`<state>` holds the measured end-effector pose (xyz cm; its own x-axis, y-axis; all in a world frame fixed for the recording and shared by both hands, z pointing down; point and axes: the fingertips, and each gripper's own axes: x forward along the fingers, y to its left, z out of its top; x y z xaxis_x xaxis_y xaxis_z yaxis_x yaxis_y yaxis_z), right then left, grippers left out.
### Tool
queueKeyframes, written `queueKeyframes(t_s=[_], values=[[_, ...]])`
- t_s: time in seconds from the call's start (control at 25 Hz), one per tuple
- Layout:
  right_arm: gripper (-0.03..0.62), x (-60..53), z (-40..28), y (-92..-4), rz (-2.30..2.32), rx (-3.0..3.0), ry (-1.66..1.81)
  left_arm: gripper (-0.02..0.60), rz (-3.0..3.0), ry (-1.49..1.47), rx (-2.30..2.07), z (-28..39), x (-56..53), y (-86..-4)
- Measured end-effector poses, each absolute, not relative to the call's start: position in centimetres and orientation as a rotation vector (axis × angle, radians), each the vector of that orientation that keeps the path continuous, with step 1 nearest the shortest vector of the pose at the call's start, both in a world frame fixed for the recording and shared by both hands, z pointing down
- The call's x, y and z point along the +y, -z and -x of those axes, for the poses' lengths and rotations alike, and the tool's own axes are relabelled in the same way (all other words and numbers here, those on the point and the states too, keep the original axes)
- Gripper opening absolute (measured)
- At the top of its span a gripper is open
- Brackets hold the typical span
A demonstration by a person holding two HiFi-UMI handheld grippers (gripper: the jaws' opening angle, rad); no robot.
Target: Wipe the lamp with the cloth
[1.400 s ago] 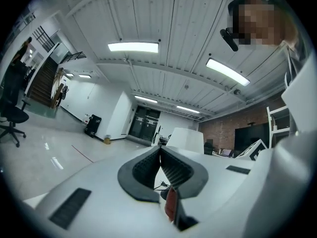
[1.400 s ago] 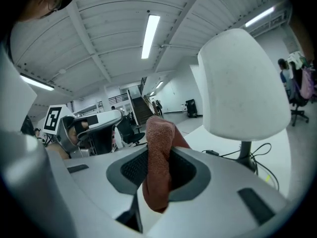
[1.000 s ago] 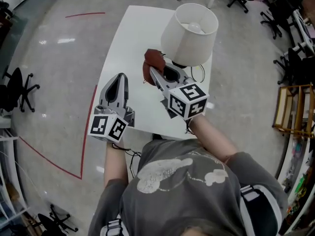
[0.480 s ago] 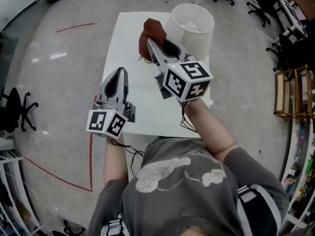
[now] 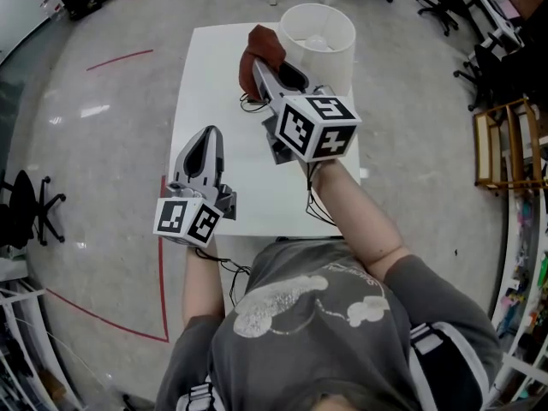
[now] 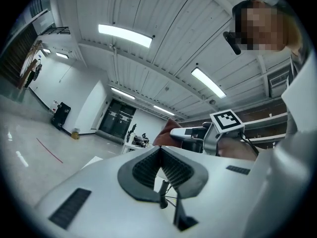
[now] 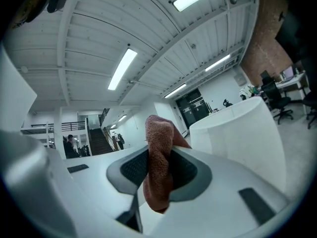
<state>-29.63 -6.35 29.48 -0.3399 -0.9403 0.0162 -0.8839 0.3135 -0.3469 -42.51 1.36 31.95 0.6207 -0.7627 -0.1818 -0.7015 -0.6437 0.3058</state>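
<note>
The right gripper point(image 5: 259, 67) was clamped on the reddish-brown cloth point(image 5: 264, 43), a fold of it pinched between the ribbed pads and bunching out past the tips. It held the cloth just to the left of the lamp point(image 5: 317, 34), close against the white shade, though contact could not be made out. The left gripper point(image 5: 208, 137) hung well short of the lamp and to its left, over the white table point(image 5: 204, 67), its jaws pressed together with nothing between them. The task looked barely started: the cloth was in hand and brought up to the shade, while the wiping itself seemed largely left to do. No brand or readable writing showed, only the square black-and-white markers on the grippers' cubes.
</note>
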Motion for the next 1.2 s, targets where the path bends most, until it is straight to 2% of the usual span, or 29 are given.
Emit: queueKeyframes(t_s=[0.8,1.0,1.2], values=[[0.097,-1.8,27.7,-41.0,1.683,2.586,0.753,0.008,-2.518,0.425,-1.346,39.4,4.9,-34.4],[0.097,-0.8,26.4,-38.8,1.577,2.655,0.702,0.008,-2.501,0.416,-1.405,37.7,4.9,-34.2],[0.097,-0.2,24.7,-31.0,1.393,2.647,0.532,0.008,-2.501,0.466,-1.436,35.7,5.2,-32.6]])
